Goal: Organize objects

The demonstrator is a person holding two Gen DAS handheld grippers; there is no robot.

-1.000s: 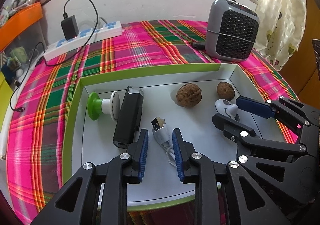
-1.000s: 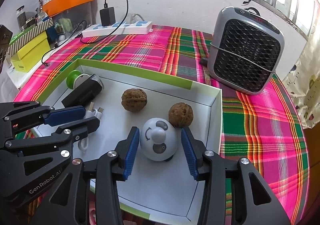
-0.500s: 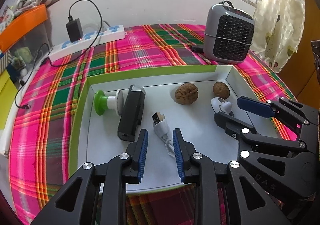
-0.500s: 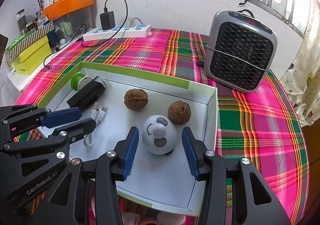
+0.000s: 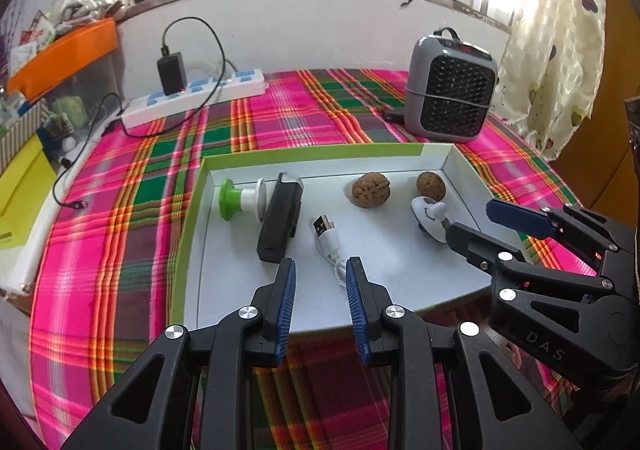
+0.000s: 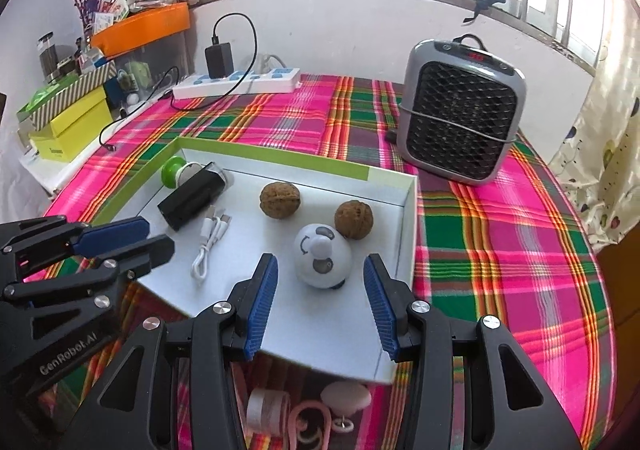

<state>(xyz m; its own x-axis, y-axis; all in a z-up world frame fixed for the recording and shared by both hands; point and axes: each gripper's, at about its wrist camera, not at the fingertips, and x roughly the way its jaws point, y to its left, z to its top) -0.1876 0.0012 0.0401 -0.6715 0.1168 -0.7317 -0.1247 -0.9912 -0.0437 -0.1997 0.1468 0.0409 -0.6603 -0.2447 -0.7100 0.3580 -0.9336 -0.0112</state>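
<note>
Tray (image 5: 192, 234) holds cable (image 5: 326, 234), walnuts, panda toy (image 6: 322, 260); left gripper (image 5: 320, 282) and right gripper (image 6: 318, 282) gape empty; near-edge clutter remains unsorted.

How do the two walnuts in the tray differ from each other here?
The left walnut looks larger and wider than the right walnut. The left walnut lies in open tray floor, apart from everything; the right walnut sits right behind the panda toy, close to it, near the tray wall. The left one's seam faces the right wrist camera more clearly. Both are brown, whole, unshelled, and untouched by either gripper.
</note>
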